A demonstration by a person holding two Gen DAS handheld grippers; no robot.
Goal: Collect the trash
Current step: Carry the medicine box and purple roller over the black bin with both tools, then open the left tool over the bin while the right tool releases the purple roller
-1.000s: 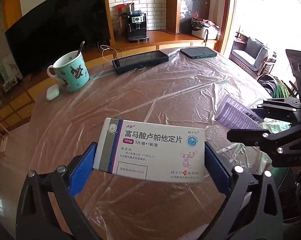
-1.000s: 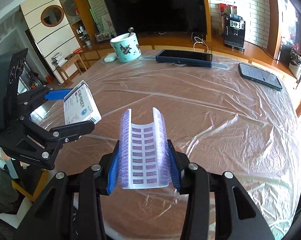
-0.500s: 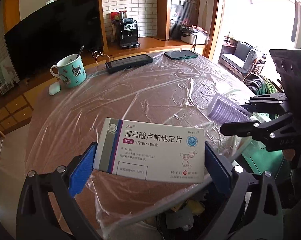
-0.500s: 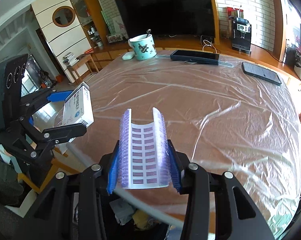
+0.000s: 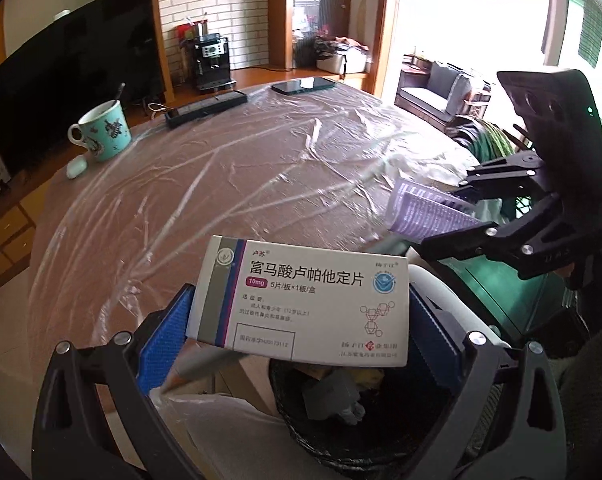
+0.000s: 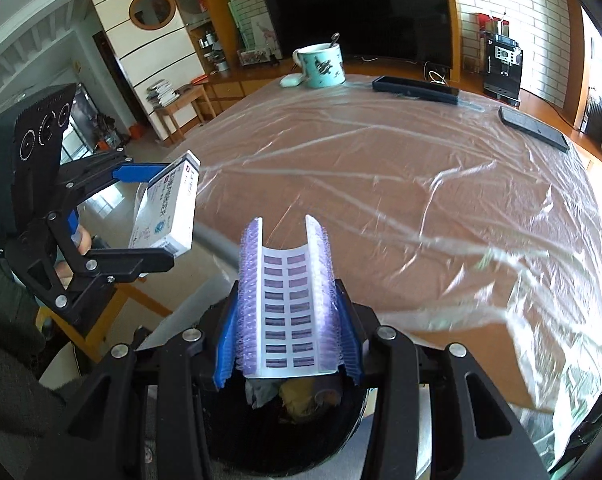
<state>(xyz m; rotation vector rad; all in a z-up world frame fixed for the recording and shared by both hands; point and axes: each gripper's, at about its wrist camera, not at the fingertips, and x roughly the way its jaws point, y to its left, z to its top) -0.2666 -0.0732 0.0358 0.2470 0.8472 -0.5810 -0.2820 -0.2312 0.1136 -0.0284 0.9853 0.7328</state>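
Since a second ago both grippers have pulled back from over the table to its near edge, and the bin [image 5: 365, 412] now shows beneath them, where before only the plastic-covered tabletop lay under the held items.

The left gripper [image 5: 301, 320] is clamped on the medicine box [image 5: 305, 300], blue pads pressing its two short ends; the box is held flat, label up, directly above the bin's opening. The right gripper [image 6: 287, 332] is closed on a bent purple blister sheet [image 6: 287, 300], squeezed into a trough shape between its pads, also hanging over the bin, whose dark mouth sits at 6 o'clock in the right wrist view. In that view the left gripper and box [image 6: 169, 212] are at 9 o'clock, near but apart from the sheet.

Some rubbish already lies in the bin, so collecting looks well along. Both pieces are carried and positioned; what remains appears to be letting them drop. On the table [image 5: 221, 184] only a mug [image 5: 103, 132] at 10 o'clock, a small white case [image 5: 76, 168] beside it, a dark tray [image 5: 205, 106] and a phone [image 5: 303, 85] at 12 o'clock are left, none plainly trash.
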